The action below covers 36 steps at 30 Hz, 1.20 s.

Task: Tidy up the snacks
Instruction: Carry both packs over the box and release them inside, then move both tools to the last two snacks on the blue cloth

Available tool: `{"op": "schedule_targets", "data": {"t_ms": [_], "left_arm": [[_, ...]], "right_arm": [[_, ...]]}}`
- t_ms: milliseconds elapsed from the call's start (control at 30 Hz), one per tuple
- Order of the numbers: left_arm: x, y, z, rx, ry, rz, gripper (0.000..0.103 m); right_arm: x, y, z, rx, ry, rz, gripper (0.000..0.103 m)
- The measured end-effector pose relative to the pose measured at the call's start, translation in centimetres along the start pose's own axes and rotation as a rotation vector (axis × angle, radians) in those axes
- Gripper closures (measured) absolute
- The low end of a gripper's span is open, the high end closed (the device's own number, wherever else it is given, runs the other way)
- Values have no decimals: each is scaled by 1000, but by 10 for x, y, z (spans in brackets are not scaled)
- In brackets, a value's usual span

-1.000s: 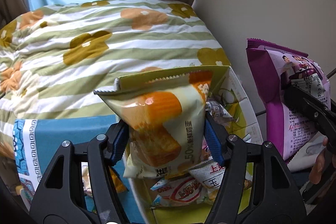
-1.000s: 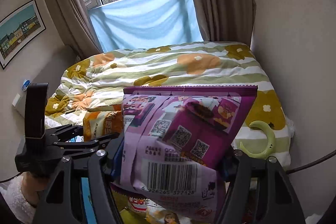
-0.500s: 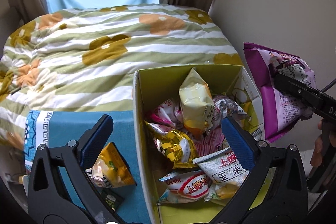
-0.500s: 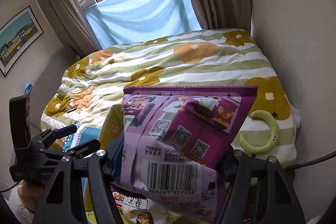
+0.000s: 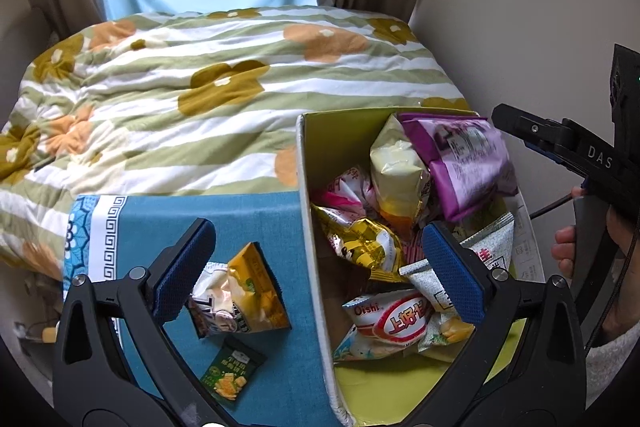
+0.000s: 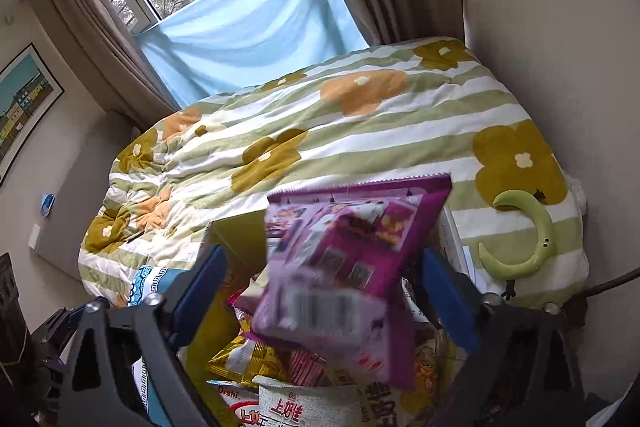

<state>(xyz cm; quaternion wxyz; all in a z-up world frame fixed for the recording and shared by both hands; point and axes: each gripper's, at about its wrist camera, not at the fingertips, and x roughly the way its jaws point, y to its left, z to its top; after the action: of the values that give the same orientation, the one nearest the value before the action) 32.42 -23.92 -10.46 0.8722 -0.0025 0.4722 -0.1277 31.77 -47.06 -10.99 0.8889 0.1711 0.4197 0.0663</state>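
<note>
Two packets left outside box (image 5: 308,211), lower left of frame on blue cloth (image 5: 256,215): yellow packet (image 5: 244,295) between my left gripper (image 5: 316,271) pads, long axis running away; small green packet (image 5: 232,373) nearer. Left nearer both. Left jaws wide, empty. Right gripper (image 6: 328,291) wide, purple bag (image 6: 344,275) blurred between pads, not clamped. "Oishi" readable in box.
</note>
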Motion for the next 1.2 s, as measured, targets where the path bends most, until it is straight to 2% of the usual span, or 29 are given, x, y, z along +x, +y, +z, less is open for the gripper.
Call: {"op": "schedule_targets", "data": {"t_ms": [133,267,600,800,967,1200], "left_arm": [[1,1,-10,-4,13,-3,1],[-1,2,-16,-12,18,-9,1],[-38,15,-27,-30,-23,27,1],[-64,47,-35,-39,-68,32,1],[-73,84,-40,-30,-71,-4,1],[-83,136,-45,86,-37,-89,1]], "right_arm": [[-12,-1,-12,-3,-46,6,0],[-19,-2,-19,-35,-48,-6,0],[-53,15,-23,-127,-87,6,0],[-74,41,-30,-167,-110,16,0],[-84,74,-46,-175,-137,-9,0],[-92,135,-79,-146,-169,-90,0]]}}
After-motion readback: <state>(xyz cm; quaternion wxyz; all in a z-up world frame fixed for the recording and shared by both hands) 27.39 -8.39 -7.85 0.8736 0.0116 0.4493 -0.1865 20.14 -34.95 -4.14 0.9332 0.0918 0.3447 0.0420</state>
